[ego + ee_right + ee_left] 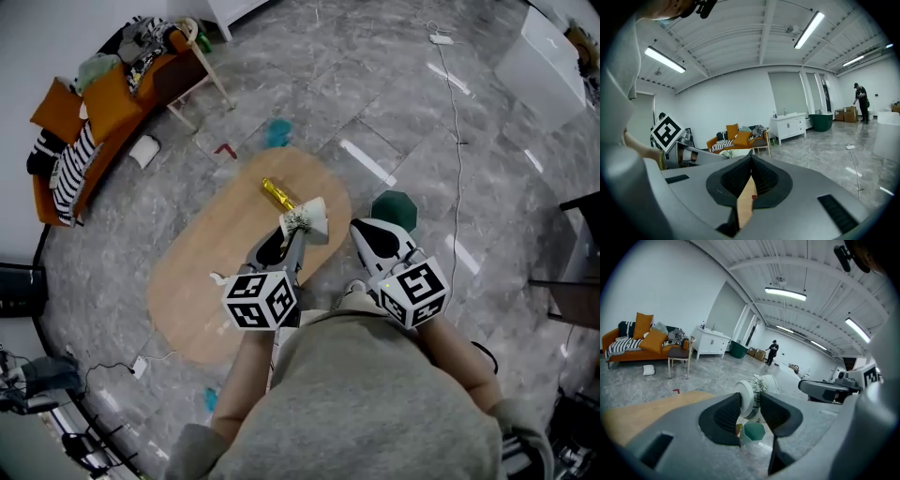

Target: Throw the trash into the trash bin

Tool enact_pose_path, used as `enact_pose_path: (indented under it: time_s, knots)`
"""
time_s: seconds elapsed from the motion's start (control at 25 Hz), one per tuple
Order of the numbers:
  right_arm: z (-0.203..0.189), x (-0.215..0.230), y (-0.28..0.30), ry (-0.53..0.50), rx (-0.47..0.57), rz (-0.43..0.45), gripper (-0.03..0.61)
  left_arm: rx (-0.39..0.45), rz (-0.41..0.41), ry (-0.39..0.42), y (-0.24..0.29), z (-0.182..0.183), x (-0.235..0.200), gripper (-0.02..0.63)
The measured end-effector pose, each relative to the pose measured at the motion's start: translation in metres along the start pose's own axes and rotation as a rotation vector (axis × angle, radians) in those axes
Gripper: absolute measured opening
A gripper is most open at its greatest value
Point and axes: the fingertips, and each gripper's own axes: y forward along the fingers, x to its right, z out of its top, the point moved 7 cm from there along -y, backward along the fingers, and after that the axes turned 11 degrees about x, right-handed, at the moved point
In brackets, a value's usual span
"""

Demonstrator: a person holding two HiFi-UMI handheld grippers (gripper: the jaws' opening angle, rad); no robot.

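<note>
My left gripper (292,234) is shut on a white paper cup (311,219) with a green plant print, and holds it on its side over the right end of the oval wooden table (202,281). In the left gripper view the cup (752,392) sits between the pads, and the green trash bin (753,431) shows on the floor just below. The bin (395,208) stands beside the table's right edge. A gold wrapper (277,193) lies on the table beyond the cup. My right gripper (368,236) is shut near the bin. A thin tan strip shows in its slit (749,192); I cannot tell what it is.
An orange sofa (89,122) with cushions and a wooden chair (192,75) stand at the far left. A teal item (277,132) and a white roll (143,151) lie on the floor. A cable (457,141) runs along the right. A person (773,352) stands far off.
</note>
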Motion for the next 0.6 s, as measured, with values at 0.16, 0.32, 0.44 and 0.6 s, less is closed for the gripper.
enact_pose_path:
  time_s: [0.16, 0.32, 0.44, 0.6]
  knots:
    - [-0.001, 0.018, -0.012, 0.003, 0.002, -0.024, 0.009, -0.009, -0.022, 0.006, 0.016, -0.005, 0.017, 0.14]
    - [-0.003, 0.034, -0.022, 0.005, 0.002, -0.046, 0.009, -0.021, -0.038, 0.007, 0.031, -0.01, 0.029, 0.14]
    - [-0.004, 0.045, -0.032, 0.007, 0.007, -0.067, 0.009, -0.032, -0.052, 0.011, 0.041, -0.015, 0.04, 0.14]
    - [-0.007, 0.06, -0.044, 0.016, 0.009, -0.102, 0.009, -0.051, -0.078, 0.024, 0.055, -0.02, 0.054, 0.14]
